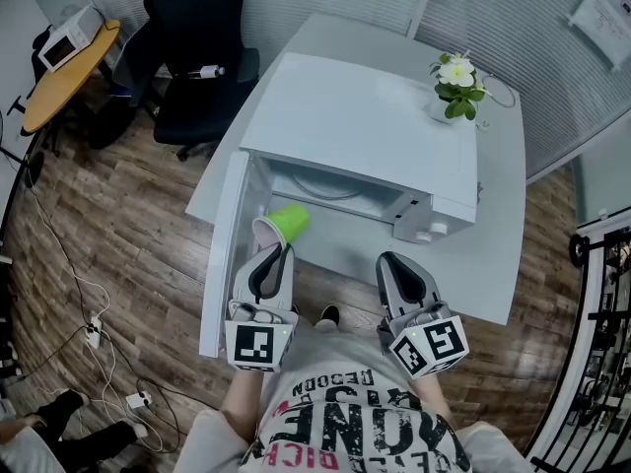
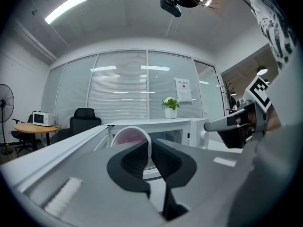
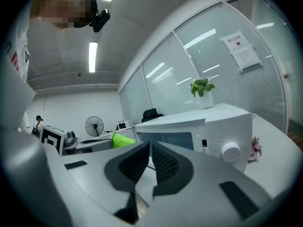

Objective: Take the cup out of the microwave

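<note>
We're gripping the cup with the left gripper, its jaws pinching the wall at the rim, one pad inside the mouth and one outside. The cup is lying on its side just in front of the microwave opening, beside the open door; its long axis is running roughly level from gripper to cavity, mouth facing us and green base pointing at the microwave. We're holding the right gripper over the table edge, jaws together and empty.
</note>
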Tool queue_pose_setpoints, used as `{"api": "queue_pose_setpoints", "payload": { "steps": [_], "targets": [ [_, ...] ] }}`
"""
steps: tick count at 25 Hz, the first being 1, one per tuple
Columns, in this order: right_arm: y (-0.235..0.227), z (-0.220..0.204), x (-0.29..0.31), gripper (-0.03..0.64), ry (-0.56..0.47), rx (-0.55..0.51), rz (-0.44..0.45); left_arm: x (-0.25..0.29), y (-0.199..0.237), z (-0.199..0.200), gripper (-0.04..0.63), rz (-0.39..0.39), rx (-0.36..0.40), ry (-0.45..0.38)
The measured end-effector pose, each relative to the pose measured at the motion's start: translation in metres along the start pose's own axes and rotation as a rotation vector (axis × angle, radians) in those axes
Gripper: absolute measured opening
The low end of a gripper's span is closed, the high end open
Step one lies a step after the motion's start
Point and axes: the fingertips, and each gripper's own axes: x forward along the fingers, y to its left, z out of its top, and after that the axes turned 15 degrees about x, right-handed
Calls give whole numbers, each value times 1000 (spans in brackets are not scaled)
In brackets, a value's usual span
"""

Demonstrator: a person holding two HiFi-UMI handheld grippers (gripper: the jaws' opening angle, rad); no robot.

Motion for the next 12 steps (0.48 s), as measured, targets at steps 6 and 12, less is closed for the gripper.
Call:
{"api": "queue_pose_setpoints", "payload": {
  "steps": [6, 12],
  "targets": [
    [2, 15, 2, 28, 3, 3, 21, 2, 5, 6, 32, 12, 15, -23],
    [7, 52, 13, 28, -9, -22, 17, 11, 9, 18, 32, 10, 32, -47]
  ]
}}
